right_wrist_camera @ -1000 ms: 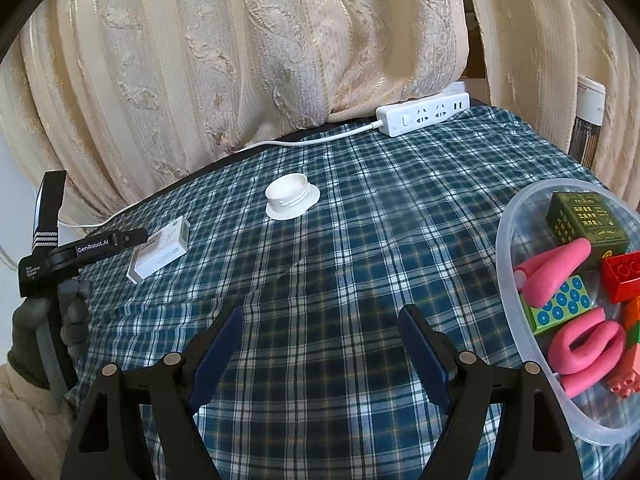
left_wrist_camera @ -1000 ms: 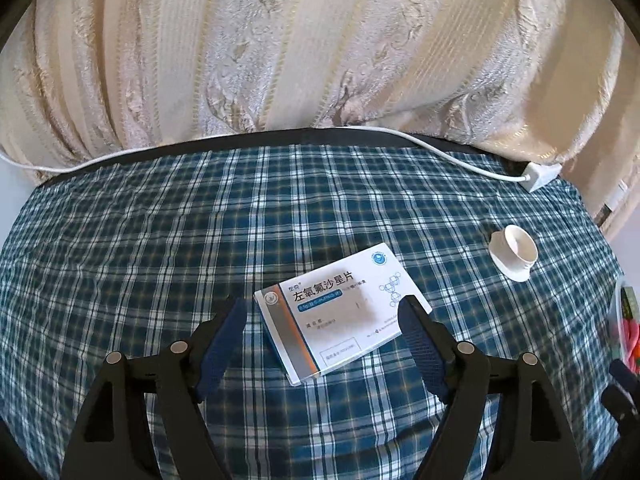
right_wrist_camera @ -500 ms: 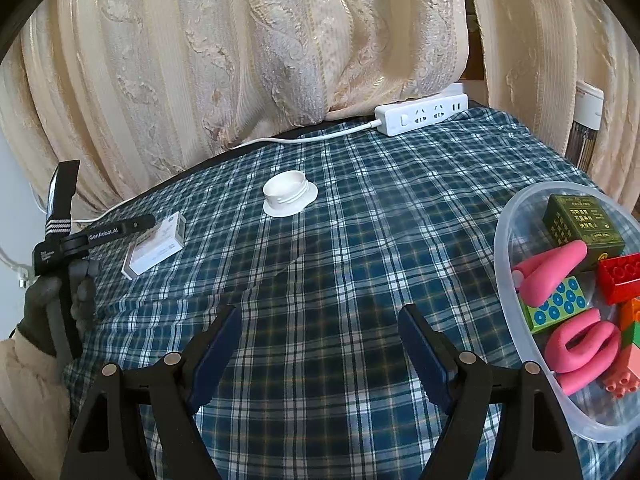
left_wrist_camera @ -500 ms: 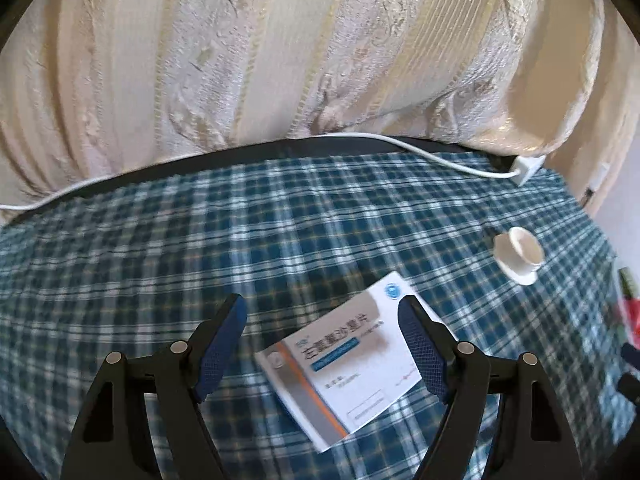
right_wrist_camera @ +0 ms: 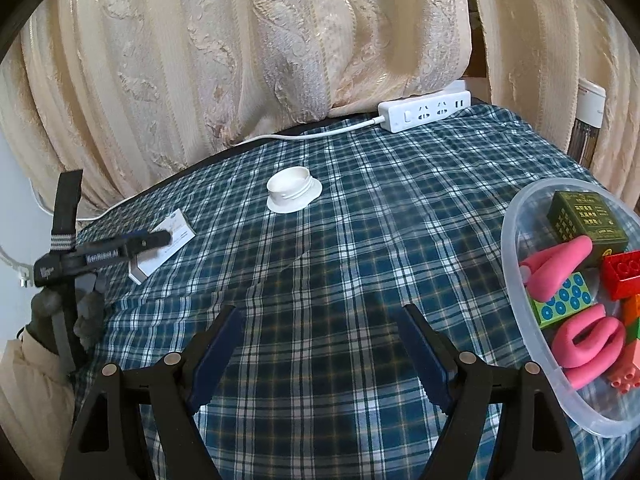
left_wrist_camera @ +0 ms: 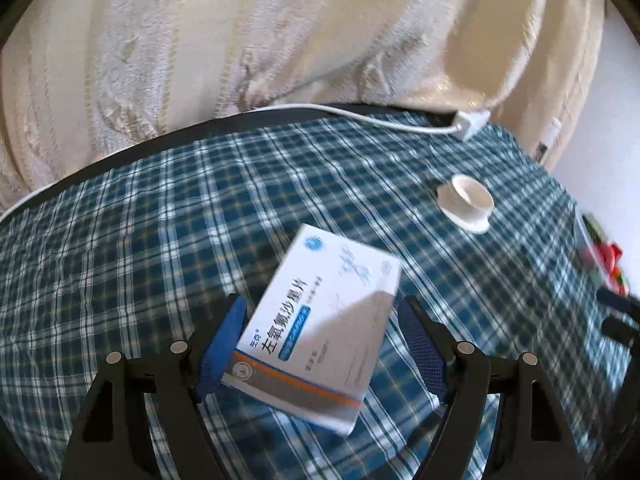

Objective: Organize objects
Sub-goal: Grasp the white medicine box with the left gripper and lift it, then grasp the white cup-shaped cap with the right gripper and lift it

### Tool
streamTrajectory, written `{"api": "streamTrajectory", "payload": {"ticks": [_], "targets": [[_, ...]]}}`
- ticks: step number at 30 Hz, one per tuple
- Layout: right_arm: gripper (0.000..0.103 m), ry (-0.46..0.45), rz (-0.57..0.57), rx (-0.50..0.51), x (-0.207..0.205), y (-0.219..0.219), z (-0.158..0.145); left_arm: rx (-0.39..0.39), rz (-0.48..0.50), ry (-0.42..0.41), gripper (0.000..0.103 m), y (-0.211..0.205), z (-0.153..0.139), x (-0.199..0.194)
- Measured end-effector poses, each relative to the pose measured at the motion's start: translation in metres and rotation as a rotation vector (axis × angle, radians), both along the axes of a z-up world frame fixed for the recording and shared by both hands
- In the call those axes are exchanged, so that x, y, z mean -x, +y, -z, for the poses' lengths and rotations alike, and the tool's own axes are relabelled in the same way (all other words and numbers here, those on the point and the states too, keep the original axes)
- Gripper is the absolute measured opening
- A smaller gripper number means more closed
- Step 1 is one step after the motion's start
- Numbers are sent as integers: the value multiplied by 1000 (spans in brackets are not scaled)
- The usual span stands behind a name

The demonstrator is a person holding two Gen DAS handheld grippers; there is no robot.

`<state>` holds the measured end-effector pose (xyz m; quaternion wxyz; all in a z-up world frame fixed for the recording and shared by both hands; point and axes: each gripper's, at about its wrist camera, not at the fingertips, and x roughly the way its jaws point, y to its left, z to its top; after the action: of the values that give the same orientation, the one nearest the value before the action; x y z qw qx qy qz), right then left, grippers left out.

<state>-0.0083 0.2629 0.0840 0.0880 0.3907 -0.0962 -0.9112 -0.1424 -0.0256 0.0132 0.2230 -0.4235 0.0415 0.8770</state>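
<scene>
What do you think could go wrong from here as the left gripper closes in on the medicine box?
1. The medicine box lies skewed between the open fingers of the left gripper; the left pad looks near one corner, so closing may twist the box away.
2. The plaid tablecloth is wrinkled, so low fingers could snag it.
3. The clear bin already holds toys, so a flat box may rest on its rim.

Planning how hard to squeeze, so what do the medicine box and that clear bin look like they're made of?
Medicine box: probably thin printed cardboard with a slight sheen, judging by its crisp folded edges and printed faces. Clear bin: likely semi-rigid translucent plastic, since the toys show through its smooth rounded wall.
</scene>
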Motion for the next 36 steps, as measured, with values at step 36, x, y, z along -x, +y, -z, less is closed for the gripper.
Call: {"api": "streamTrajectory", "payload": {"ticks": [36], "targets": [[83, -46, -29, -107, 139, -53, 9, 61, -162, 38, 65, 0, -8, -3]]}}
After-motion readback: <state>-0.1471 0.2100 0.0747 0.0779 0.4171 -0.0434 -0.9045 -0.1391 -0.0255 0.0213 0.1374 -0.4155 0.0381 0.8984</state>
